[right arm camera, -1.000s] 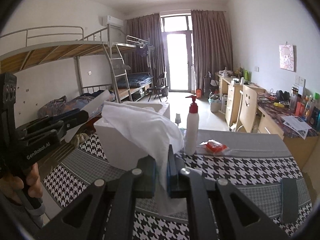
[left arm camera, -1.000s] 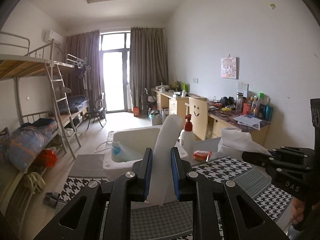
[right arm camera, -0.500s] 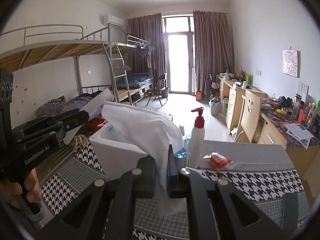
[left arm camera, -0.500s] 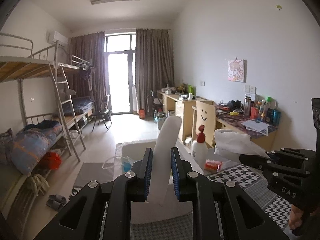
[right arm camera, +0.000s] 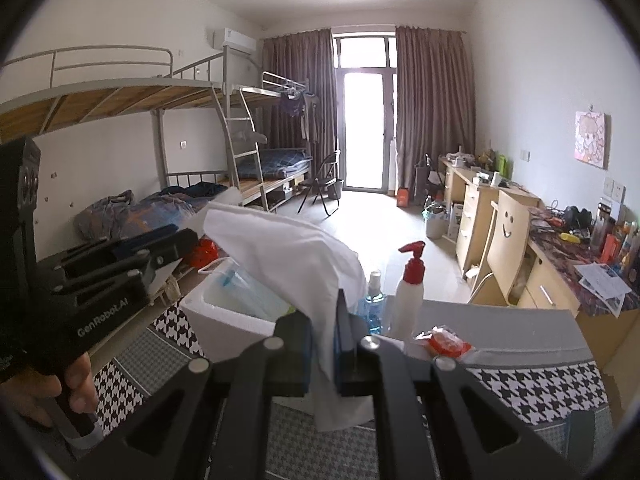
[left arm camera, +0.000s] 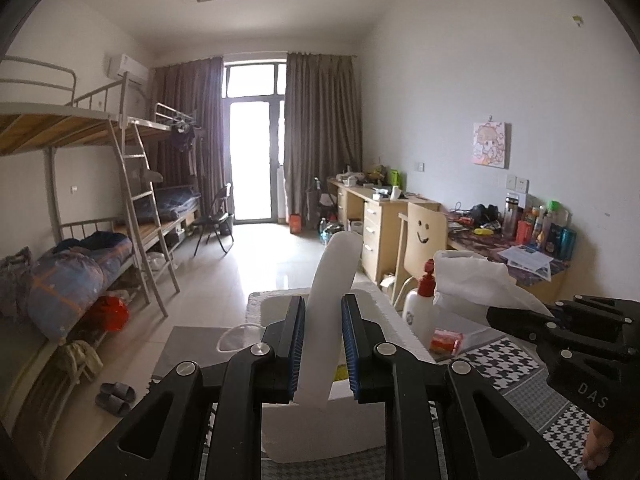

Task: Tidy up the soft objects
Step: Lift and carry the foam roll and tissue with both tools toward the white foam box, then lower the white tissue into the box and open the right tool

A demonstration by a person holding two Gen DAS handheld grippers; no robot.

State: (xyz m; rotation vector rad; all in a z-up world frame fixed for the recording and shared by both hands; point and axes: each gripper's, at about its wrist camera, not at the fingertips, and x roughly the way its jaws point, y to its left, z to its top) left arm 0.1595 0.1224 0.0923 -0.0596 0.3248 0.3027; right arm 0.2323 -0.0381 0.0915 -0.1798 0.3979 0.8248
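Note:
In the left wrist view my left gripper [left arm camera: 322, 344] is shut on a long white soft strip [left arm camera: 334, 276] that sticks up between its blue pads, right above the near wall of a white foam box [left arm camera: 400, 336]. My right gripper [right arm camera: 324, 340] is shut on a crumpled white cloth [right arm camera: 288, 248] that drapes over its fingers, beside the same foam box [right arm camera: 212, 320]. Blue-tinted packets [right arm camera: 248, 296] lie inside the box. Each gripper shows in the other's view: the right gripper [left arm camera: 496, 316] with the white cloth [left arm camera: 472, 280], and the left gripper [right arm camera: 188, 240].
A table with a houndstooth cloth [right arm camera: 520, 384] carries a white pump bottle with a red top [right arm camera: 410, 296], a small blue spray bottle [right arm camera: 372, 304] and a red packet [right arm camera: 444, 340]. Bunk beds [left arm camera: 80, 264] line the left wall, desks [left arm camera: 384, 216] and a chair the right.
Both grippers have travelled forward toward the foam box, which now sits lower and closer in both views. Each keeps its grip on its white item.

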